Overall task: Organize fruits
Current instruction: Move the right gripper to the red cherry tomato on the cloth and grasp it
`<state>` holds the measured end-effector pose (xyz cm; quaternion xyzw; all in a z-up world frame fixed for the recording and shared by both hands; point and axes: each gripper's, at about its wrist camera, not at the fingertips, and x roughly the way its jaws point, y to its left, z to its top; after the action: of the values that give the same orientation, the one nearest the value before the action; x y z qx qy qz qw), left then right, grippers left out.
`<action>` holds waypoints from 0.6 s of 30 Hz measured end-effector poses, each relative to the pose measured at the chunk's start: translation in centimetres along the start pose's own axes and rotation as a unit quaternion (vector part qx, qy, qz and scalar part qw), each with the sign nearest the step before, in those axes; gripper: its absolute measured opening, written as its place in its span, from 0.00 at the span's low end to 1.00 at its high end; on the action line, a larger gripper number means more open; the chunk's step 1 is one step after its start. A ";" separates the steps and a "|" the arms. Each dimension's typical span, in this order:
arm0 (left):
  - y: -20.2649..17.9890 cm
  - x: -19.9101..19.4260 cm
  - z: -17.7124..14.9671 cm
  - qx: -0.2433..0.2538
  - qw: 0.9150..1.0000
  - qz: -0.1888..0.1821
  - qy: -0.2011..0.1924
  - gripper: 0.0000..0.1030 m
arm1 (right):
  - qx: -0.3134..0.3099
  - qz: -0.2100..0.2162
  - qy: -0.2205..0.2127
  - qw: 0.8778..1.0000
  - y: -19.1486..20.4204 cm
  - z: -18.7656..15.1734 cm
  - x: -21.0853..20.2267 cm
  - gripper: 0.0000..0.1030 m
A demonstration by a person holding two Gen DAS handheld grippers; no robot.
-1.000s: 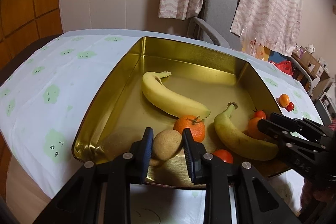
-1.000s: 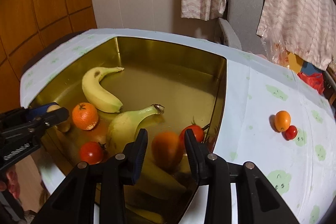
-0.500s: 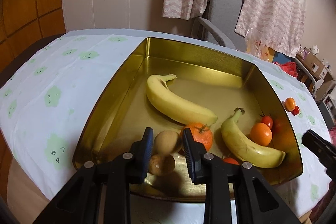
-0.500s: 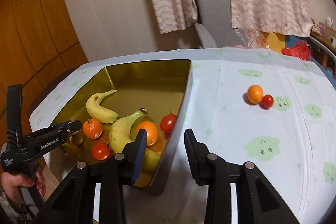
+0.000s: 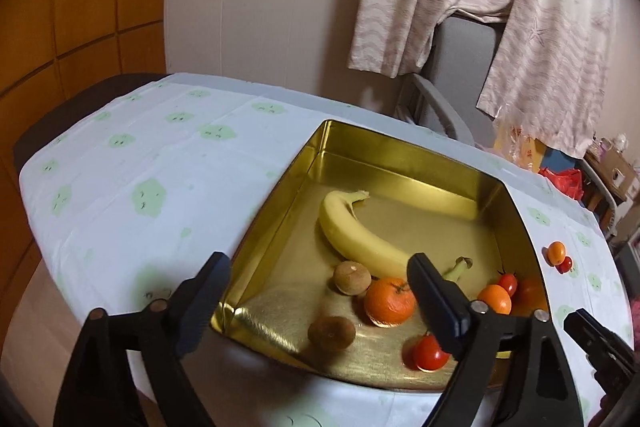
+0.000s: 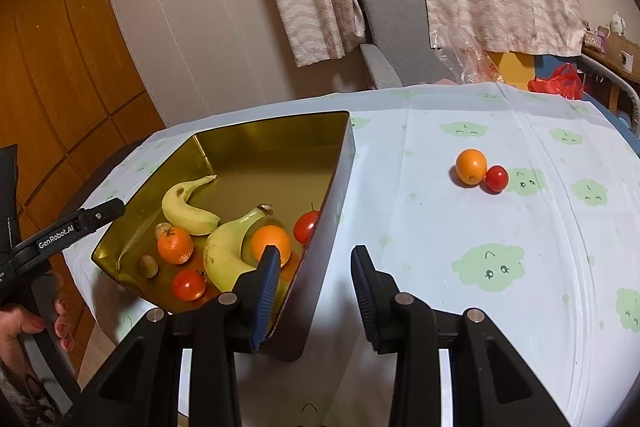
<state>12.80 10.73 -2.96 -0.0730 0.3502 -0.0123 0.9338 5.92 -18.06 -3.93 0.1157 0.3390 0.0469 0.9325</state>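
A gold tin tray (image 5: 404,167) (image 6: 340,187) holds two bananas (image 5: 360,239) (image 6: 224,251), a tangerine (image 5: 389,301), an orange (image 6: 271,241), tomatoes (image 5: 429,353) and two brown fruits (image 5: 352,278) (image 5: 331,333). My left gripper (image 5: 318,261) hovers over the tray's near left corner. Its jaws are opening wide, and the brown fruits lie loose on the floor beyond the pads. My right gripper (image 6: 315,263) is open and holds nothing, straddling the tray's right wall near the front corner. A small orange (image 6: 471,166) and a cherry tomato (image 6: 496,178) lie touching on the tablecloth.
The round table wears a white cloth with green clouds (image 6: 488,263). A grey chair (image 6: 384,27) draped with pale garments stands behind it. A hand with red nails (image 6: 36,323) holds the left gripper's handle (image 6: 60,239). Boxes and a red bag (image 6: 560,85) are at the far right.
The left gripper let go of a brown fruit, spread its jaws and drew up and back. The right gripper left the orange in the tray and swung right over the tray wall.
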 end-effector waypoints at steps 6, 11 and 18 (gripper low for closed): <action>-2.3 -0.7 -1.0 0.020 1.000 -0.021 0.007 0.98 | 0.013 -0.009 -0.002 1.000 -1.3 -0.3 -0.7 0.36; -5.2 -1.3 -1.8 0.062 0.997 -0.034 0.011 1.00 | 0.030 -0.026 0.000 0.999 -3.1 -0.5 -1.0 0.36; -9.0 -2.3 -2.9 0.115 0.992 -0.056 0.009 1.00 | 0.052 -0.046 0.009 0.998 -5.8 -1.0 -1.3 0.36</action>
<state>9.41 1.64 -2.27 0.0156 0.3502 -0.1053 0.9306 4.38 -23.68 -5.27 0.1481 0.3540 -0.0130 0.9233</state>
